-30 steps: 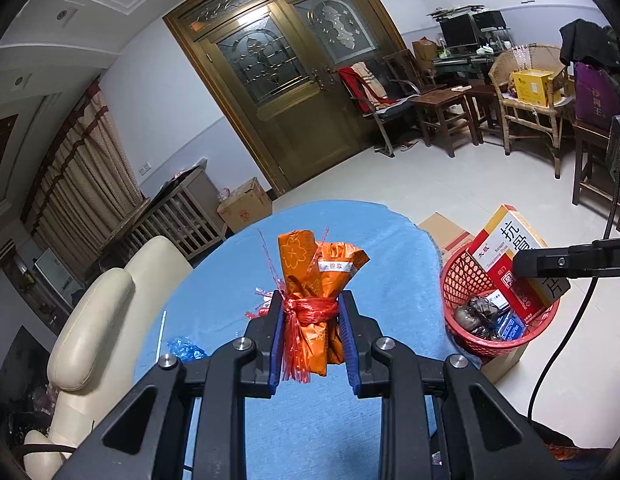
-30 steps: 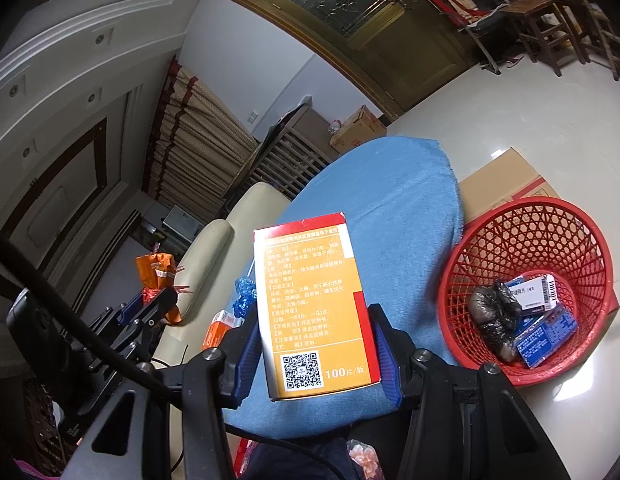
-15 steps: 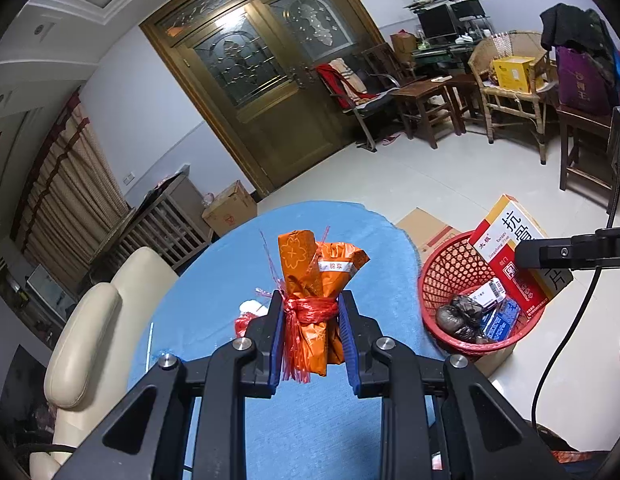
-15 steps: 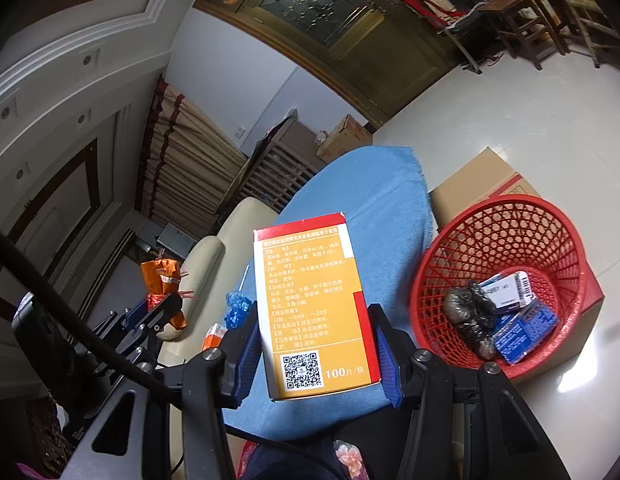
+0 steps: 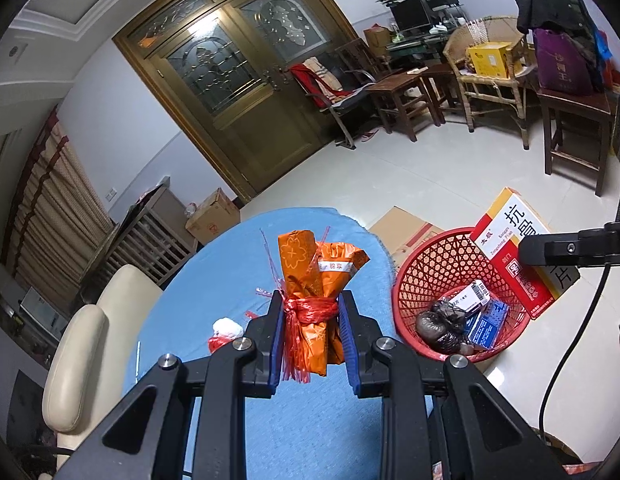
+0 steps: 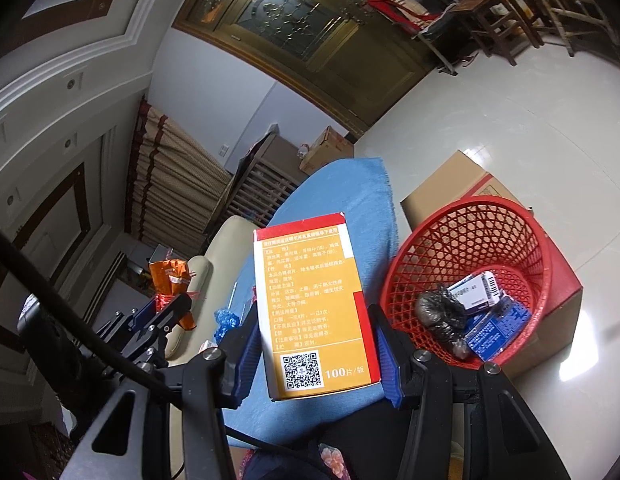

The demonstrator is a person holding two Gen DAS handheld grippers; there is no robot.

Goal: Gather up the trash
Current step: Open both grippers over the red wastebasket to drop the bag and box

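Cream armchair (image 5: 82,344) at far left, drawn up against the blue-covered bench (image 5: 230,280); small red-and-white scrap (image 5: 224,330) lying on the cloth. Left hand-held gripper (image 5: 310,304) raised over the bench, jaws nearly closed and pinching an orange wrapper bundle (image 5: 310,280) tied round the middle with red plastic string; bundle stands upright between the blue pads. Right of the bench edge, red mesh basket (image 5: 442,264) sits on a cardboard box (image 6: 450,184) on the floor; inside it a dark crumpled bag (image 6: 440,314) and small blue and white cartons (image 6: 490,316). Right hand-held gripper (image 6: 316,344) partly open, clamped on the sides of an orange-and-red medicine box (image 6: 310,300), held up beside the basket's near rim, not inside it.
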